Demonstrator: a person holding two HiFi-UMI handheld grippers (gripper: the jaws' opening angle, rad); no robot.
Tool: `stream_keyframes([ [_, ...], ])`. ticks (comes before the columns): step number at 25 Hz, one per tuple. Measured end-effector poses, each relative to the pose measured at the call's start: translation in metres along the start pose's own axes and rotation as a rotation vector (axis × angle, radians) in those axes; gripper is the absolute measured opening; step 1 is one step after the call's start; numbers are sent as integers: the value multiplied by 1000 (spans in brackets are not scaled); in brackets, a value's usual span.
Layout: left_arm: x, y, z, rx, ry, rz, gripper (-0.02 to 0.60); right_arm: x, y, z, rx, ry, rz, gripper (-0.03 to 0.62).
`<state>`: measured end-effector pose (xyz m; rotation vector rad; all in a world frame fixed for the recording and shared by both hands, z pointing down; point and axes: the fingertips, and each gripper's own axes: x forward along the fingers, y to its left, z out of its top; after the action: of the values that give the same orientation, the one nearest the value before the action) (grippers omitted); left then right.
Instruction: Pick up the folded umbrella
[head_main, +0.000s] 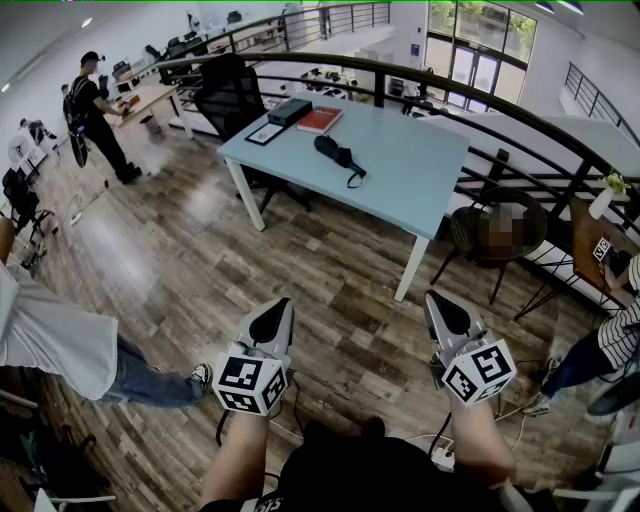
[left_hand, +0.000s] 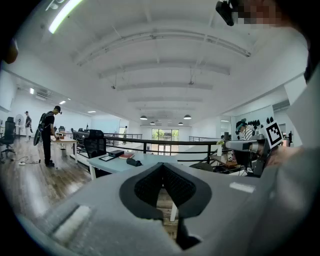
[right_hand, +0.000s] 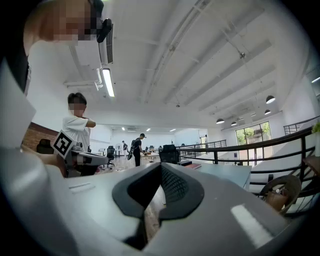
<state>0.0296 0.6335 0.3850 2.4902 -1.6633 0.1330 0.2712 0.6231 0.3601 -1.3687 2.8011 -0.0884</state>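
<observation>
**Both grippers shut and empty, umbrella well ahead on the worktop**

In the head view the folded umbrella (head_main: 338, 156) lies flat near the middle of the pale blue worktop (head_main: 410, 190), its black strap trailing toward the near edge. Behind it, at the far end, are a red book (head_main: 320, 120), a black box (head_main: 289, 111) and a flat dark-framed item (head_main: 265, 133), possibly a tablet. Any print on them is too small to read.

The left gripper (head_main: 278, 306) and right gripper (head_main: 436, 299) hang side by side over the wooden floor (head_main: 200, 250), well short of the worktop. Each carries a cube (head_main: 250, 384) with black-and-white square markers, which is the only legible patterning.

In the left gripper view the jaws meet at the tips with nothing between them, and the umbrella (left_hand: 133, 161) shows far off. The right gripper view shows the same closed, empty jaws.
</observation>
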Motion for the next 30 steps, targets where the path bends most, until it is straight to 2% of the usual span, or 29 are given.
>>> stream_keyframes([
  [5, 7, -17, -3, -9, 7, -4, 2, -12, -12, -4, 16, 2, 4, -2],
  [10, 14, -39, -7, -99, -1, -26, 2, -30, -21, -8, 34, 1, 19, -2],
  [14, 11, -58, -16, -77, 10, -7, 2, -45, -28, -16, 45, -4, 35, -2],
  [17, 6, -66, -23, -85, 23, 9, 2, -54, -33, -23, 101, -9, 50, 0],
  [23, 9, -66, -27, -89, 30, 22, 2, -54, -44, -32, 158, -5, 54, 0],
  [30, 39, -41, -34, -119, 33, 14, 2, -16, -49, -37, 159, 33, 78, 0],
])
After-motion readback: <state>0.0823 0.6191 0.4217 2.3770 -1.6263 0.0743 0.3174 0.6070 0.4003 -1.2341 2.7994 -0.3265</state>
